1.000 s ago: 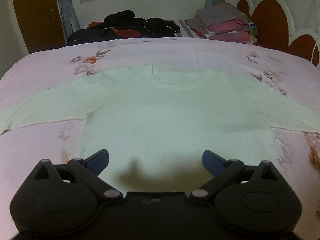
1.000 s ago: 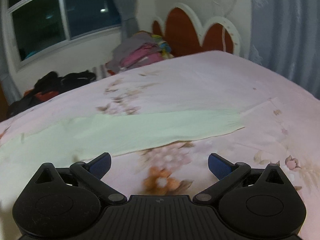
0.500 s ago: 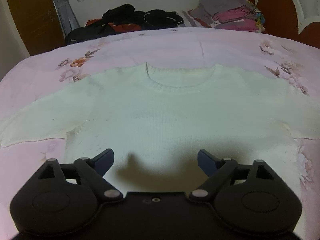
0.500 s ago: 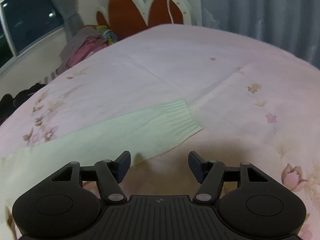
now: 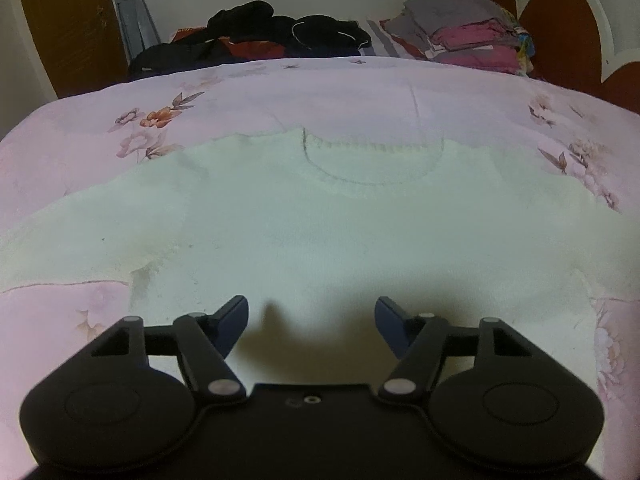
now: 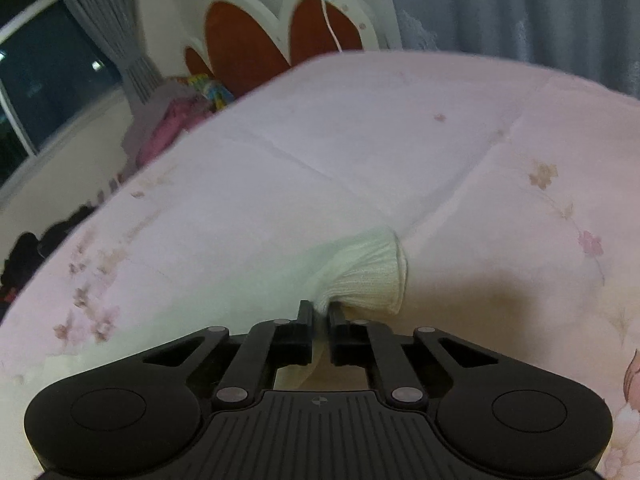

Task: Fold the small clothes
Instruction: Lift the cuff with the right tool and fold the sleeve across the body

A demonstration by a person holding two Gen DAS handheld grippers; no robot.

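A pale cream knit sweater (image 5: 320, 232) lies flat, front up, on the pink floral bedspread (image 5: 280, 92), neckline away from me and sleeves spread to both sides. My left gripper (image 5: 311, 320) is open and empty, hovering low over the sweater's lower body. In the right wrist view my right gripper (image 6: 320, 312) is shut on the sweater's sleeve near its ribbed cuff (image 6: 372, 276), which bunches and fans out just beyond the fingertips. The rest of that sleeve (image 6: 224, 300) trails off to the left over the bedspread (image 6: 360, 152).
A pile of dark clothes (image 5: 272, 36) and a stack of folded grey and pink clothes (image 5: 468, 36) sit at the bed's far edge. A red and white scalloped headboard (image 6: 280, 36) stands beyond. Curtains (image 6: 520, 12) hang at the right.
My right gripper moved onto the sleeve cuff and closed on it, bunching the fabric. My left gripper moved lower and closer over the sweater's body and stayed open.
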